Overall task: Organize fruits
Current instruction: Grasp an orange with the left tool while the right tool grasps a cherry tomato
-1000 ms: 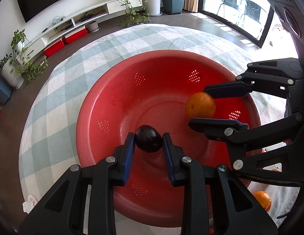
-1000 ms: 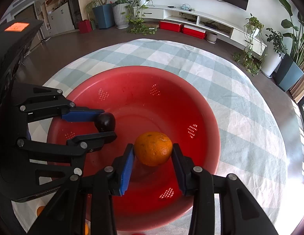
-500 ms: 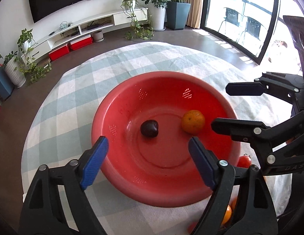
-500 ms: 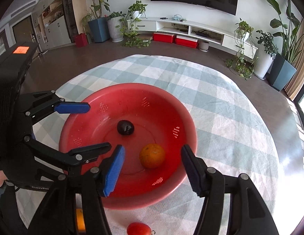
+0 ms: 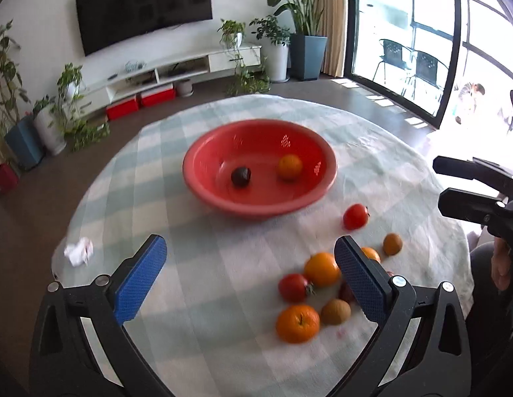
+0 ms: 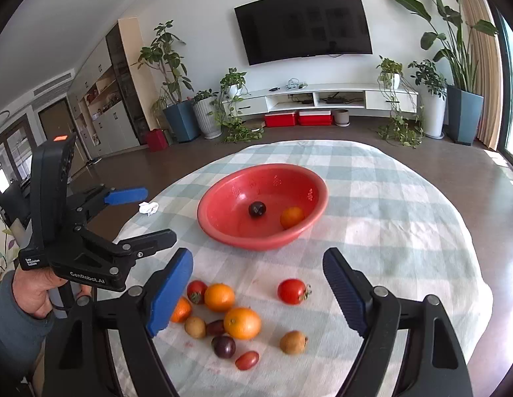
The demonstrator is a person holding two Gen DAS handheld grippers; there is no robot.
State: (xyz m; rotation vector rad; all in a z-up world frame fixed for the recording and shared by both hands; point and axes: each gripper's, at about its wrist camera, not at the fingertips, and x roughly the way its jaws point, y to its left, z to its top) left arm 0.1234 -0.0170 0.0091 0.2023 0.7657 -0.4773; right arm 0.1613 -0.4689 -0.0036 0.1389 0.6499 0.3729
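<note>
Checked tablecloth (image 6: 372,231) carries the red colander (image 6: 223,231), holding one plum (image 6: 257,209) and one orange (image 6: 291,217). My left gripper (image 5: 249,278) and right gripper (image 6: 258,292) are opening, both empty. I centre the jaws over one loose tomato (image 6: 292,291) before closing.

Both wrist cams look obliquely down across table; share red bowl (image 5: 259,168) (image 6: 263,205).

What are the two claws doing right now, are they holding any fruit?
Left claw: jaws opening wide, nothing between them.
Right claw: jaws opening, holding nothing; loose fruit lies on the cloth beyond it.
</note>
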